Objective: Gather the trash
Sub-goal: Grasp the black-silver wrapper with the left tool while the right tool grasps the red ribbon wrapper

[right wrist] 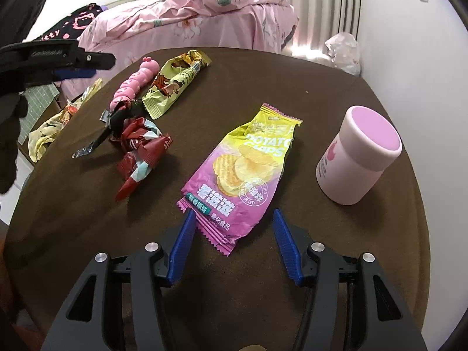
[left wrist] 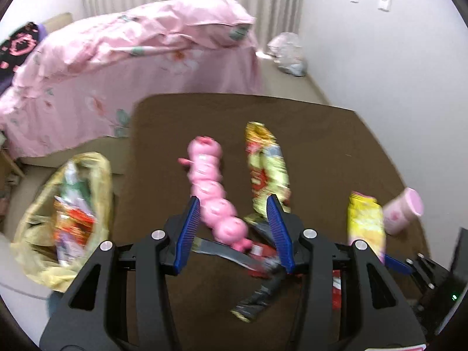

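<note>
On the brown table (right wrist: 336, 93) lie a pink-and-yellow potato chips bag (right wrist: 242, 169), a crumpled red wrapper (right wrist: 140, 152), a black wrapper (right wrist: 117, 120) and a yellow-green snack bag (right wrist: 172, 84). My right gripper (right wrist: 232, 219) is open, its blue fingers straddling the near end of the chips bag. My left gripper (left wrist: 234, 204) is open above the table, over the pink caterpillar toy (left wrist: 213, 193), with the black wrapper (left wrist: 234, 254) and yellow-green bag (left wrist: 266, 163) below it. A yellow trash bag (left wrist: 64, 219) holding wrappers hangs off the table's left side.
A pink lidded jar (right wrist: 356, 158) stands at the table's right. A bed with pink floral bedding (right wrist: 190, 23) lies behind the table. A white plastic bag (right wrist: 342, 49) sits on the floor by the curtain. The left gripper's black body (right wrist: 52, 55) shows in the right wrist view.
</note>
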`<act>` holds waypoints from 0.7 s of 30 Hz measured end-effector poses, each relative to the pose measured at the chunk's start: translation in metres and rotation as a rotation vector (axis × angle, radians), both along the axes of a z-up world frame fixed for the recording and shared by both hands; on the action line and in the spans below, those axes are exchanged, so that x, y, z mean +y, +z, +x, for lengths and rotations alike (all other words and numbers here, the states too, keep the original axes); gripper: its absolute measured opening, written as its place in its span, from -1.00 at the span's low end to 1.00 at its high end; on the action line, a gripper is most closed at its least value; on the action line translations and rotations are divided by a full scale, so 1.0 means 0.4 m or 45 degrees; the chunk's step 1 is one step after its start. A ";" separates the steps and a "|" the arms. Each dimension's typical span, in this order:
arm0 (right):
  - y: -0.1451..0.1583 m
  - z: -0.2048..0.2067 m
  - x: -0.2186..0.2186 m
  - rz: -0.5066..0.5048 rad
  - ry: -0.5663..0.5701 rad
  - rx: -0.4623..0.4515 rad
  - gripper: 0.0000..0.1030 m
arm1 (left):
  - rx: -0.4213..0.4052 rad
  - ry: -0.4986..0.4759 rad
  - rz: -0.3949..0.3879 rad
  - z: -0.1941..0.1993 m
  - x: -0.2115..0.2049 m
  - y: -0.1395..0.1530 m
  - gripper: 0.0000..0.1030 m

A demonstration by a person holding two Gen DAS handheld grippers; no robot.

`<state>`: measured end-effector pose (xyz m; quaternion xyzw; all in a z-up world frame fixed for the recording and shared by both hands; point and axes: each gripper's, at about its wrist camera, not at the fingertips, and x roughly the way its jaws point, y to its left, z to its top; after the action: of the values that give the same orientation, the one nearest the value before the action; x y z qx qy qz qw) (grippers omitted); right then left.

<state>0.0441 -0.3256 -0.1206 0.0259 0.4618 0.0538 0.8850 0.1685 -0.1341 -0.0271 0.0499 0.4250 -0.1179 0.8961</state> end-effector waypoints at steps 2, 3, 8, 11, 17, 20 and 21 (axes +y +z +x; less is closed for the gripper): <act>0.001 0.000 0.002 -0.010 0.008 0.007 0.01 | 0.008 0.044 0.032 0.010 0.016 0.012 -0.12; 0.001 0.001 0.003 -0.010 0.011 0.007 0.01 | 0.016 0.053 0.045 0.012 0.021 0.016 -0.12; -0.002 0.000 0.001 0.004 -0.001 -0.004 0.03 | 0.033 0.013 0.061 0.003 0.023 0.032 -0.12; -0.002 0.000 0.004 0.004 -0.021 0.001 0.03 | 0.018 -0.035 0.102 -0.001 0.007 0.038 -0.12; 0.001 0.003 0.004 0.001 -0.015 0.022 0.03 | -0.015 -0.125 0.127 0.015 -0.044 0.070 -0.12; 0.002 -0.001 0.002 0.009 -0.005 0.020 0.04 | -0.048 -0.197 0.188 0.009 -0.073 0.089 -0.12; 0.001 -0.003 0.001 0.011 -0.003 0.015 0.04 | -0.064 -0.201 0.188 0.006 -0.074 0.095 -0.12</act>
<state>0.0430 -0.3251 -0.1202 0.0307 0.4667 0.0547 0.8822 0.1709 -0.1637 0.0108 0.1521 0.4048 -0.1552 0.8882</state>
